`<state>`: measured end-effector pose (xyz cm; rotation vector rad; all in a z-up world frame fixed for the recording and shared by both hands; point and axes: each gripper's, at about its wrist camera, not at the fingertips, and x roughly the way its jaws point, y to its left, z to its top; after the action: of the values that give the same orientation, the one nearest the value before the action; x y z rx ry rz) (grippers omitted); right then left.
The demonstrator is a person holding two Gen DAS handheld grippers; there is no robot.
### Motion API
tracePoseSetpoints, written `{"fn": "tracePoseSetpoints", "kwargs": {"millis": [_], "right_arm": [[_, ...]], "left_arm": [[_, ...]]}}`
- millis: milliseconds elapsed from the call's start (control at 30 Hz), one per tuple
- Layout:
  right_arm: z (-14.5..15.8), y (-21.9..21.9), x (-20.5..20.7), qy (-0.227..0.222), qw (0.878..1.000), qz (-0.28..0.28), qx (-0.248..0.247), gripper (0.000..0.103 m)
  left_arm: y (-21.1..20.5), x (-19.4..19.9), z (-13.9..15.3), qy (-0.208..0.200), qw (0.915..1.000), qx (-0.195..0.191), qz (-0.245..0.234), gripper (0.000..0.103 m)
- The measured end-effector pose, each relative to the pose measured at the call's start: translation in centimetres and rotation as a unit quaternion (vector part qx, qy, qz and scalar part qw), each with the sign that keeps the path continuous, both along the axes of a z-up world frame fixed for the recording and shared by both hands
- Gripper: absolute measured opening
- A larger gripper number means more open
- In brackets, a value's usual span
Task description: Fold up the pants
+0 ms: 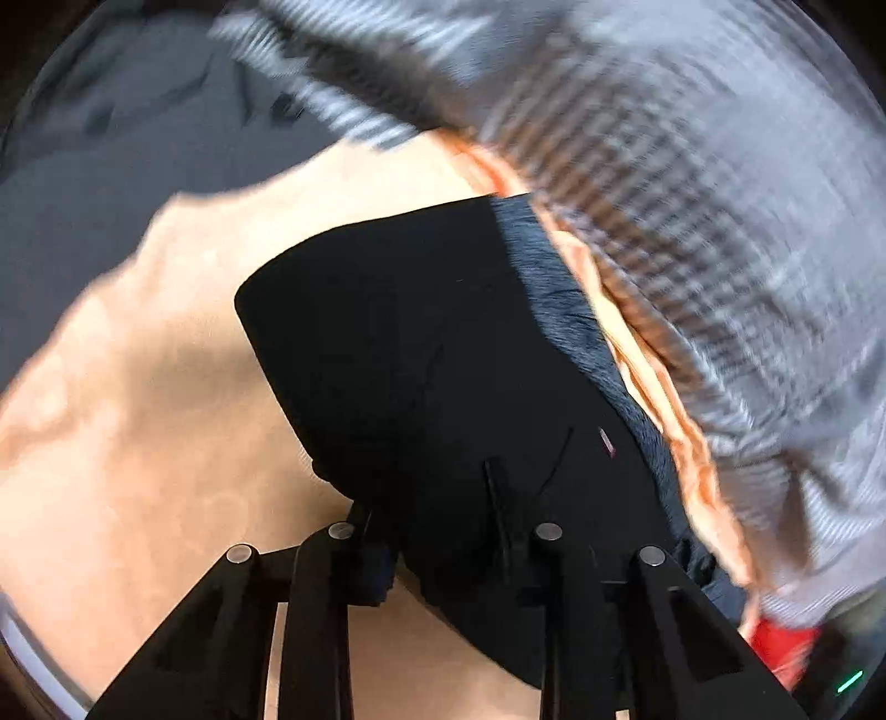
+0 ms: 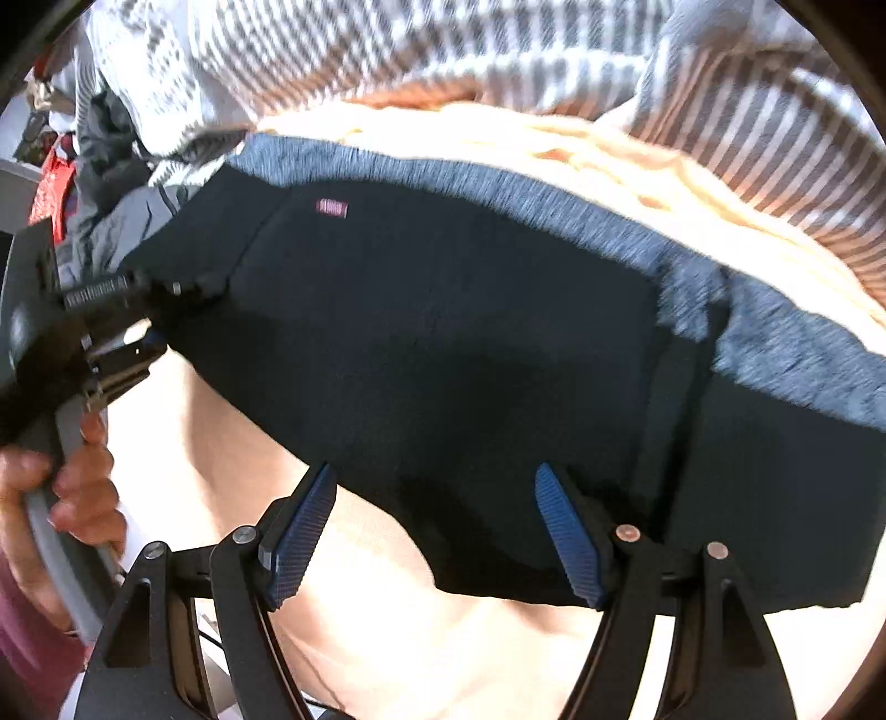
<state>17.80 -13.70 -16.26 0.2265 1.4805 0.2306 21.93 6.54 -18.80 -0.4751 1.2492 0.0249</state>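
The left tongs point(image 1: 437, 531) are reaching into the near edge of the black pants point(image 1: 432, 354), with the dark cloth draping over the tips so that the fingers vanish under it; whether they are pinching the fabric or merely lying beneath it cannot be told from either view. In the right wrist view the left tongs point(image 2: 138, 310) are showing at the far left, meeting the corner of the pants point(image 2: 443, 332), with the person's hand point(image 2: 66, 487) wrapping around the grey handle below. The right tongs point(image 2: 434, 531) are standing released, their two blue ribbed pads point(image 2: 299, 537) spread wide apart, one at the near hem of the pants and the other against the dark cloth, with nothing caught between them. The pants are lying as a folded dark block, a greyish-blue waistband point(image 2: 498, 183) running along the far edge and a small pink label point(image 2: 331, 207) showing near the top left. Under them a peach sheet point(image 1: 138, 387) is spreading across the bed, looking pale and overexposed in the right wrist view. Beyond the waistband a grey-and-white striped blanket point(image 2: 443, 50) is bunching up, blurred in the left wrist view point(image 1: 692, 194). A plain grey cloth point(image 1: 111, 138) is lying at the upper left there, and something red point(image 2: 52, 183) is sitting at the far edge.
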Motion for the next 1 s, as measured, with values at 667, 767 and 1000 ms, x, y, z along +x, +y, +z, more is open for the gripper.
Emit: {"fn": "tracePoseSetpoints", "kwargs": {"millis": [667, 767, 1000], "right_arm": [[8.6, 14.6, 17.1, 0.056, 0.978, 0.197, 0.032, 0.087], [6.4, 18.1, 17.6, 0.102, 0.966, 0.236, 0.026, 0.088], [0.5, 22.5, 17.0, 0.18, 0.937, 0.293, -0.061, 0.088]], "left_arm": [[-6.4, -2.0, 1.9, -0.082, 0.9644, 0.217, -0.126, 0.027], [-6.5, -1.9, 1.9, -0.083, 0.9612, 0.227, -0.133, 0.027], [-7.3, -2.2, 1.9, -0.089, 0.9519, 0.255, -0.145, 0.027]]}}
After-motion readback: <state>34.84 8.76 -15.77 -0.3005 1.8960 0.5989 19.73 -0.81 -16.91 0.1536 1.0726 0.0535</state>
